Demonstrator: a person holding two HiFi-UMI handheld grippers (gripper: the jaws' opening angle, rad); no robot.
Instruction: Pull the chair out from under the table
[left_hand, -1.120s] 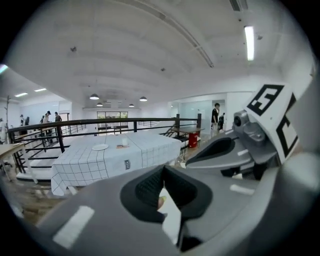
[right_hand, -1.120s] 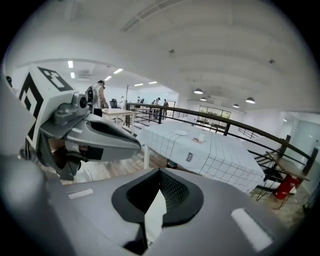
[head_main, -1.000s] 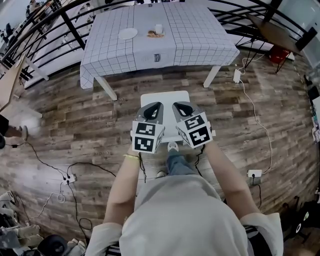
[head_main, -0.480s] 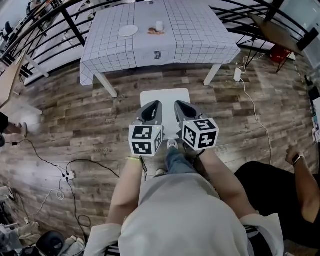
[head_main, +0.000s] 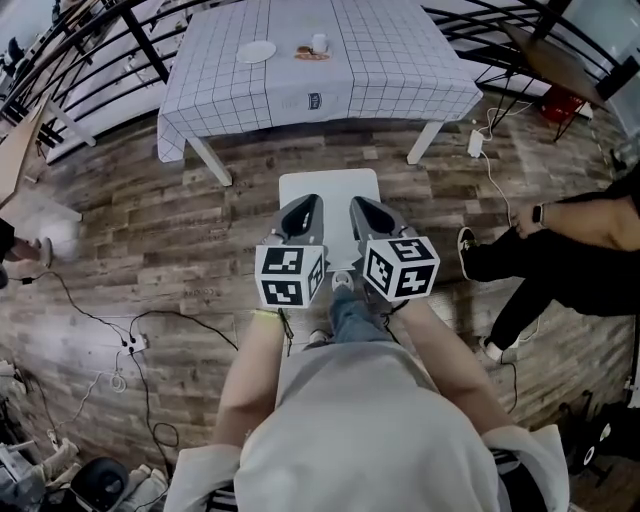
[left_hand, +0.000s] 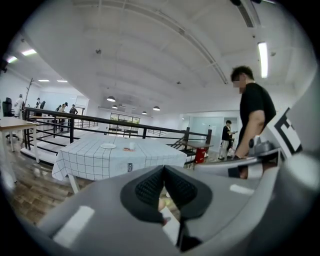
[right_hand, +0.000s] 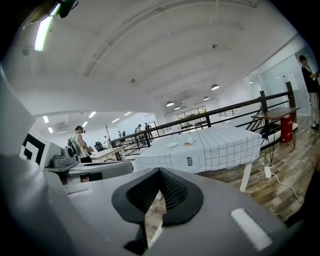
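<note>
Left claw (head_main: 306, 208) and right claw (head_main: 361, 210): both pressed together, empty, side by side over white chair (head_main: 330, 188). Chair on wood floor (head_main: 150, 230), clear of check-clothed desk (head_main: 400, 70).

Chair (head_main: 328, 187), near half hidden

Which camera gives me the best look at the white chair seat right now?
Head view: the white chair seat shows from above, clear of the table, its near part hidden under the left gripper and right gripper. Each gripper view shows only a pale sliver below its shut fingers, probably the seat.
</note>
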